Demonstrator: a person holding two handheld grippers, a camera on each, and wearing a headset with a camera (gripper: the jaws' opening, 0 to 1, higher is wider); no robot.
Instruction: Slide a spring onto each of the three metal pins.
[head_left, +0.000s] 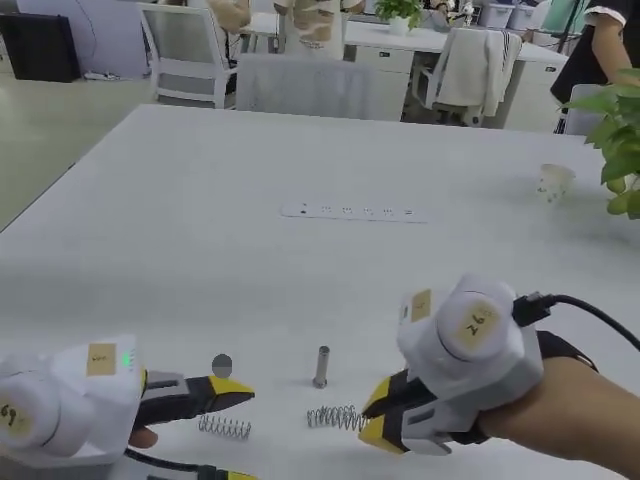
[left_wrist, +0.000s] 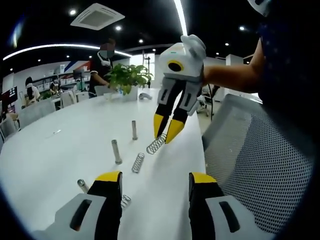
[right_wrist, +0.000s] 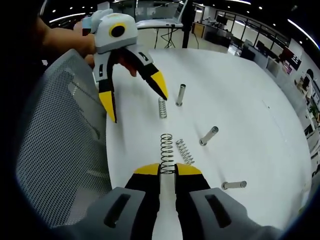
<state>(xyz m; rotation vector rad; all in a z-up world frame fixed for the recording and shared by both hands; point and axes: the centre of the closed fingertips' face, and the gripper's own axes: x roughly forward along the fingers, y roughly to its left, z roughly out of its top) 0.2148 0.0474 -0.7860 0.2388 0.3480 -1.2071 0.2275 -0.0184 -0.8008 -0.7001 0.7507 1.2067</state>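
My right gripper (right_wrist: 167, 170) is shut on one end of a spring (right_wrist: 167, 150) that lies on the white table; in the head view this gripper (head_left: 368, 418) holds the spring (head_left: 334, 417) just in front of an upright metal pin (head_left: 321, 367). My left gripper (left_wrist: 155, 179) stands open and holds nothing. In the head view the left gripper (head_left: 238, 435) straddles a second spring (head_left: 224, 427), with another pin (head_left: 222, 365) just beyond. The right gripper view has a third spring (right_wrist: 184, 151) and three pins (right_wrist: 180, 95) (right_wrist: 209, 135) (right_wrist: 233, 185).
A white power strip (head_left: 345, 211) lies mid-table. A paper cup (head_left: 553, 181) and a green plant (head_left: 620, 140) stand at the far right. A mesh chair (right_wrist: 60, 130) sits at the table's near edge. Office chairs and a person are beyond the far edge.
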